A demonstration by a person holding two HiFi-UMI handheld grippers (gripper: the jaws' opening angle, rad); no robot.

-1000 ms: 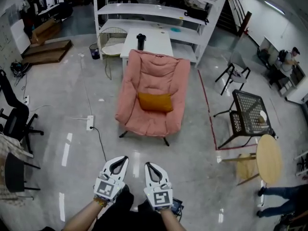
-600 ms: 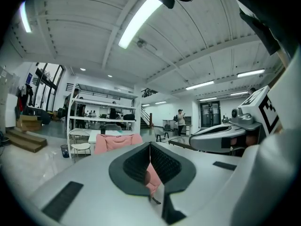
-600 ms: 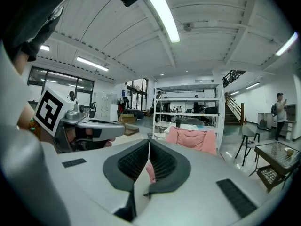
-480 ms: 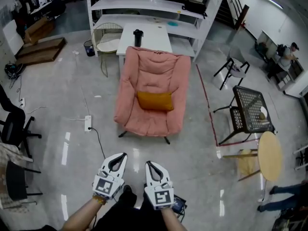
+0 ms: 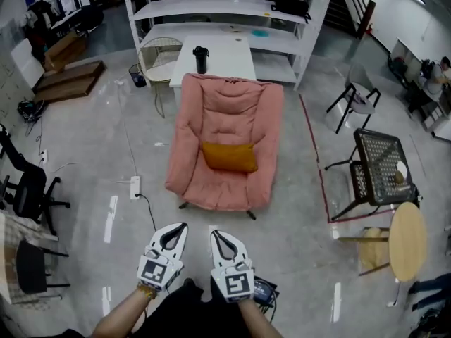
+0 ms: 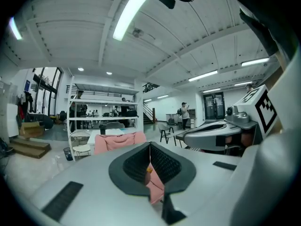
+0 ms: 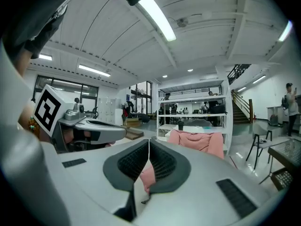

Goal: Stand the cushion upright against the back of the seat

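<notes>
both grippers are held out low in front of the person, side by side. the left gripper (image 5: 174,229) has its fingers pressed together with nothing between them, and so does the right gripper (image 5: 219,235). its own view shows the fingers meeting in a thin line and gripping nothing.

the orange cushion (image 5: 229,156) lies across the middle of the pink armchair (image 5: 229,108), just in front of where the seat meets the back. as far as the head view shows, its broad face is turned up rather than set against the back. the grippers are well apart from it, with bare floor between them and the chair's front edge.

the step in hand looks like the approach, so nothing of the task proper is done yet. to do it well:
- come in square to the front edge of the seat, keeping clear of the power strip (image 5: 134,186) and its cable on the floor off the chair's front left corner.
- open both pairs of fingers before reaching in, not over the fabric.
- take the cushion near its two far corners, one gripper on each, pinching the cover and some filling; it looks soft and will likely sag from a one-sided grip.
- lift the far edge, tuck the near edge into the crease, and lean the cushion on the back.
- let go one side at a time and watch for slumping.
</notes>
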